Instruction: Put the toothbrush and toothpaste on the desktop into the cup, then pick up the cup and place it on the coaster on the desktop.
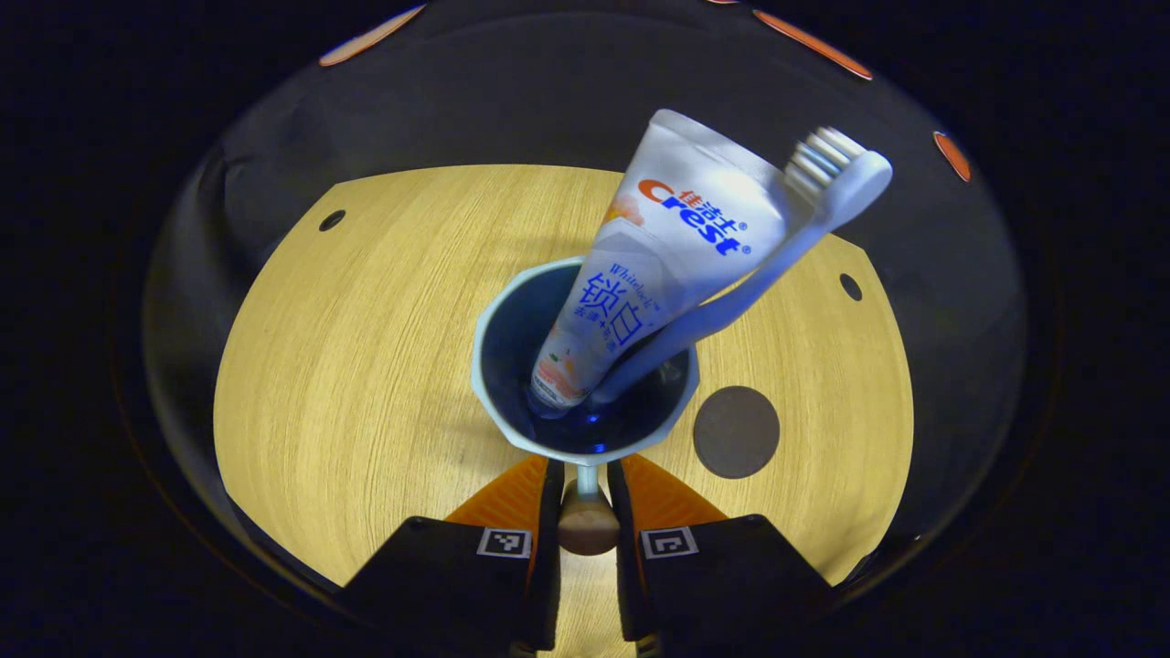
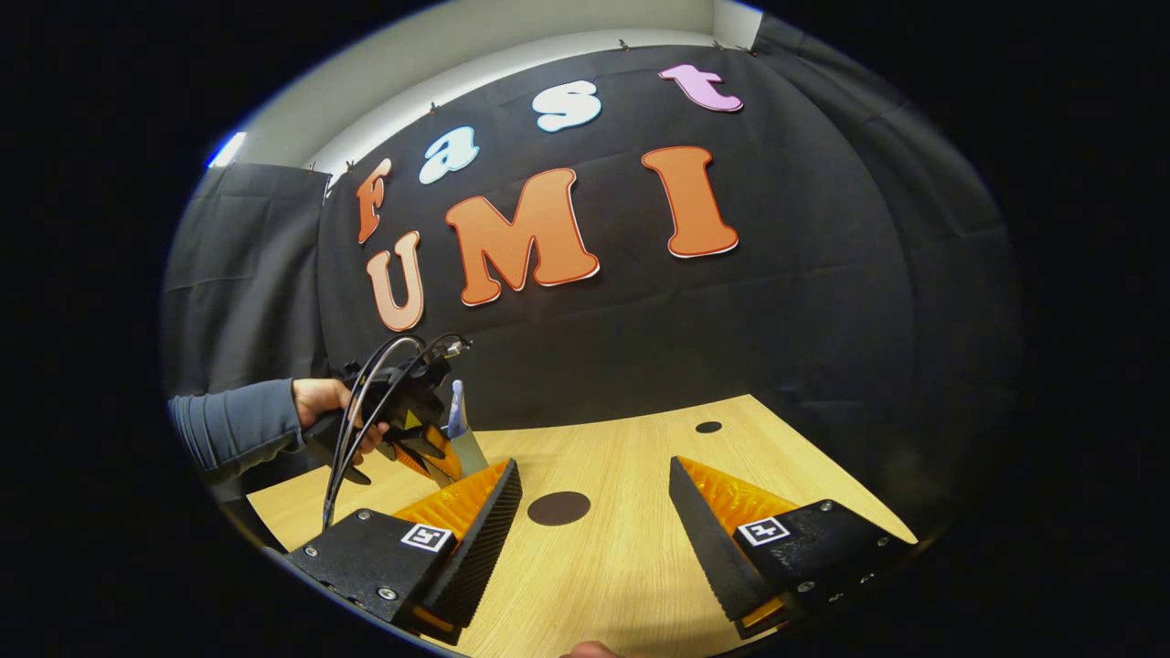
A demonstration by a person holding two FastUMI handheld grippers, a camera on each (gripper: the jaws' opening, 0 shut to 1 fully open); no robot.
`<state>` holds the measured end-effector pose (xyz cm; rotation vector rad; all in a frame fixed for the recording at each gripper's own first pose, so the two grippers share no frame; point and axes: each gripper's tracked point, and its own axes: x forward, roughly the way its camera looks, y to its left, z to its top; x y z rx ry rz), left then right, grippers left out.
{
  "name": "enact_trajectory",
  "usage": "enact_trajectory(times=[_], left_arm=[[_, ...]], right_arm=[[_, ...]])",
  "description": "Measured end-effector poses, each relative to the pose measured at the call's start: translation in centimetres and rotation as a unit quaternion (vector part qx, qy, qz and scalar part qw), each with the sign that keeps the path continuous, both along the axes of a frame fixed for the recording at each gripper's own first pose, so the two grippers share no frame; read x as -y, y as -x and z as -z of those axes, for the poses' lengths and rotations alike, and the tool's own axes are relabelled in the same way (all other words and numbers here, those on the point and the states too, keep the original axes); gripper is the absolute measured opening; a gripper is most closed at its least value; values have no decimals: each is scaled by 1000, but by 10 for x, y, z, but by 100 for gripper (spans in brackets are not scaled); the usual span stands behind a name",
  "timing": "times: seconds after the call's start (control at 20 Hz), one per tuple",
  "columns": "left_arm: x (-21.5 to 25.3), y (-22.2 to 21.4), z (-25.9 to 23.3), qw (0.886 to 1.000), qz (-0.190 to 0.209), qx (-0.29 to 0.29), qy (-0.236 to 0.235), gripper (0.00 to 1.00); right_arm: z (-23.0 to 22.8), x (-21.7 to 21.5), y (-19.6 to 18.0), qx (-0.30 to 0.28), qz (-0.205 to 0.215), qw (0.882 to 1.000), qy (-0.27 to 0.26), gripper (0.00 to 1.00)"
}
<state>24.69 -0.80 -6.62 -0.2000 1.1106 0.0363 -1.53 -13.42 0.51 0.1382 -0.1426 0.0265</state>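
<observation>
While the left gripper (image 1: 585,484) pinches the handle of the pale faceted plastic cup (image 1: 585,429) holding the white toothpaste tube (image 1: 658,256) and toothbrush (image 1: 804,228), keep it level toward the dark round coaster (image 1: 736,431) at three o'clock; the right gripper (image 2: 594,512) waits wide open, empty.

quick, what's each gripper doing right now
left gripper: closed on the cup handle, toothpaste and toothbrush inside.
right gripper: open, holding nothing.

You have one cup (image 1: 585,366) on the bench (image 1: 366,366), holding one toothpaste tube (image 1: 658,256) and one toothbrush (image 1: 777,265). One round dark coaster (image 1: 736,431) lies right of it. The bench shows two small holes (image 1: 332,219).
</observation>
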Motion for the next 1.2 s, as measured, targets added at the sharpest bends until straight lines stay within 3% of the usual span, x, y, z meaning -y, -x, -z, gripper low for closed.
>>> enact_trajectory(times=[0.3,0.8,1.2], left_arm=[[19,-16,18,999,46,8,-7,30],[25,-42,26,993,113,-9,-15,30],[29,-45,24,991,133,-11,-22,30]], right_arm=[[3,22,24,4,33,999,14,98],[26,41,40,-14,50,998,16,98],[40,45,37,-33,52,998,27,98]])
